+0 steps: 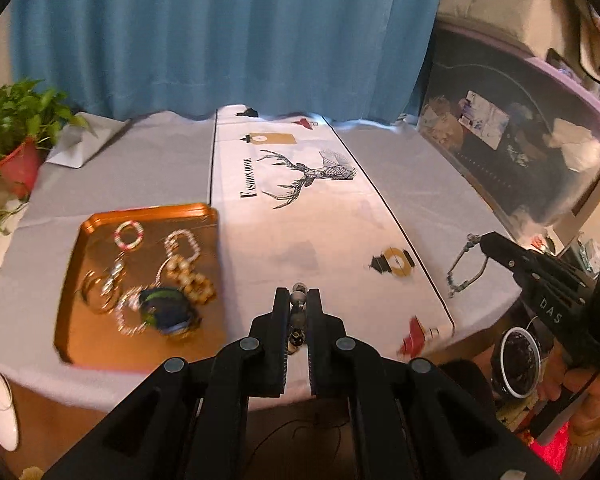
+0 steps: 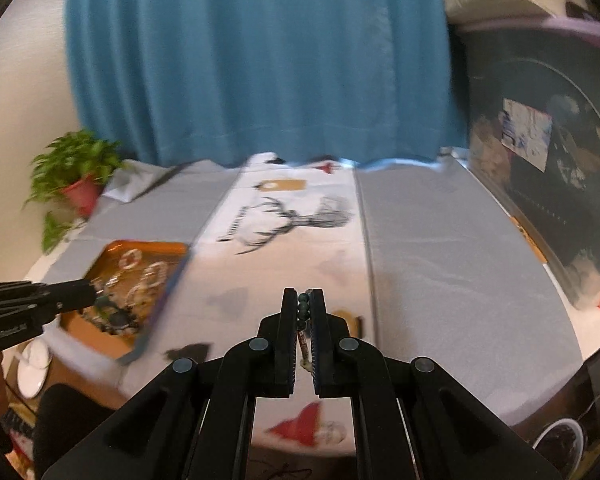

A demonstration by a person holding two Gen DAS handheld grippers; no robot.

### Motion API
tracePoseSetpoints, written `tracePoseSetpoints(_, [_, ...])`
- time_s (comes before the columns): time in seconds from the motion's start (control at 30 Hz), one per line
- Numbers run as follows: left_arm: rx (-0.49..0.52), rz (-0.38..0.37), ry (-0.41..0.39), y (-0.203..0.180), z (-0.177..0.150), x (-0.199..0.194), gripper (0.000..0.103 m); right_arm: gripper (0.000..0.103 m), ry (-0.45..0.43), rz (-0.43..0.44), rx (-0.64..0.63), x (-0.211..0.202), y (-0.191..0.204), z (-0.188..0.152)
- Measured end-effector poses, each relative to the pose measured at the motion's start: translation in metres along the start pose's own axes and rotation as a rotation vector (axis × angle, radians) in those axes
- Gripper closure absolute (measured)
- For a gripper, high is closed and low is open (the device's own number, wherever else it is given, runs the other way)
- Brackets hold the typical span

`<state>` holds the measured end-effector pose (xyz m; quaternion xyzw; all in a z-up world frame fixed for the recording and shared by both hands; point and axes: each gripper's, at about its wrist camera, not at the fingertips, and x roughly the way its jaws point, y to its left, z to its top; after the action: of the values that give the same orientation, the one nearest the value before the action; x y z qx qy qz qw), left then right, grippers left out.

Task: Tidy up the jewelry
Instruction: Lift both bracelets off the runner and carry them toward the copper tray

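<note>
Left gripper (image 1: 299,300) first: jaws pinched nearly shut on a short run of grey-silver round beads (image 1: 299,305), beads stacked btwn the pads w/ a small dark charm below them. Right gripper (image 2: 303,304) same story, jaws all but closed on a strand of dark green round beads (image 2: 303,307), a thin reddish tassel hanging under. In the left wrist view the right gripper shows from the side, and there you see what its own cam hides: a whole teal-grey beaded bracelet loop (image 1: 466,266) dangling free off the tips, clear of the grey-and-white printed tablecloth (image 1: 324,232). Right wrist view returns the favour, showing the left gripper's tips over the near edge of the orange rectangular metal tray (image 1: 76,280), though blur hides what hangs there. Tray sits left on the cloth, loaded w/ a pink-white beaded ring (image 1: 129,235), pearly bracelets, gold hoops, a dark blue-green piece. Handling, by my read: these strands are light, floppy, beads slick and round, so they'll swing and could roll out of a pinch; grip across the cord btwn beads, not on one bead's crown. Elastic or thread may snap if tugged.
</note>
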<state>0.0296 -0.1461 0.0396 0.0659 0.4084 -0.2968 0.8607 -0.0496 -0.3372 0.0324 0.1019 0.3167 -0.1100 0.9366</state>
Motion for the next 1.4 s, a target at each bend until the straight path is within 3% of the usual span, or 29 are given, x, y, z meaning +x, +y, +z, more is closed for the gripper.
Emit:
tracePoseSetpoints(0.33, [-0.005, 0.034, -0.028, 0.013, -0.073, -0.071, 0.097, 0.097, -0.006, 0.109, -0.092, -0.071, 0.068, -0.044])
tracePoseSetpoints(0.77, [-0.064, 0.103, -0.012, 0.025, -0.156, -0.116, 0.097, 0.097, 0.008, 0.171, -0.209, -0.132, 0.120, -0.100])
tracePoseSetpoints(1.1, [-0.047, 0.117, -0.010, 0.027, -0.169, -0.123, 0.097, 0.097, 0.067, 0.252, -0.264, -0.140, 0.152, -0.128])
tracePoseSetpoints(1.4, [-0.071, 0.134, -0.029, 0.049, -0.153, -0.114, 0.097, 0.097, 0.072, 0.285, -0.305, -0.125, 0.176, -0.117])
